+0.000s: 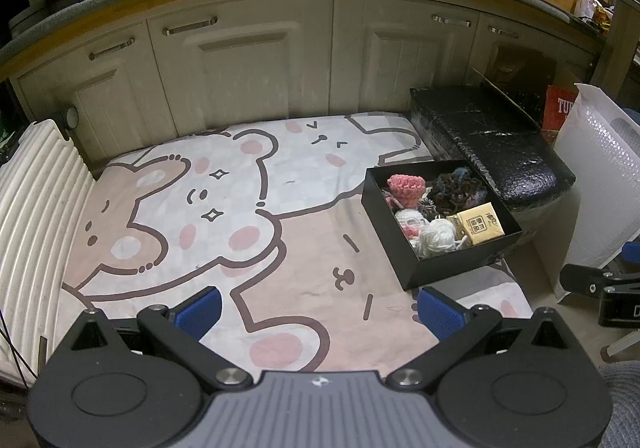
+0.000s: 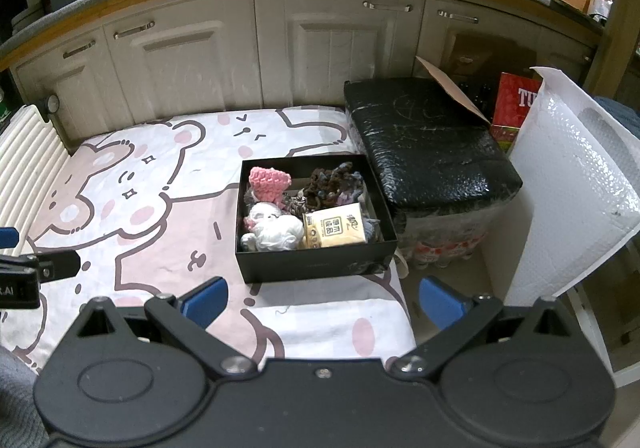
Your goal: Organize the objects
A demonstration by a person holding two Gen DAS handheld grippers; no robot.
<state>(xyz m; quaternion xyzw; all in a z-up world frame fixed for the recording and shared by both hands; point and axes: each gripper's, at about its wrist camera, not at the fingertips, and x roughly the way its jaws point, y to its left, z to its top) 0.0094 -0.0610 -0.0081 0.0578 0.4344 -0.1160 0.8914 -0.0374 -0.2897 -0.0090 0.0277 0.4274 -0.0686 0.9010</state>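
Both claws empty: left gripper (image 1: 318, 308) and right gripper (image 2: 322, 298) hover with jaws spread wide over the bear-print mat (image 1: 240, 207). The black box (image 2: 312, 248), holding pink crochet piece (image 2: 268, 179), white yarn (image 2: 280, 232) and tan packet (image 2: 334, 230), sits just ahead of the right claw, ahead-right of the left. Judged: collecting looks done, mat bare. Next move likely a reach forward to the box.

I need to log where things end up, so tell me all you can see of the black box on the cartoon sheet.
The black box is a shallow, lidless rectangular box, cardboard by its look, sitting flat on the bear-print sheet beside a black-wrapped bundle; whether they touch is unclear. Inside lie a pink crochet piece, dark brown yarn, white yarn and a tan packet. Neither gripper touches it.
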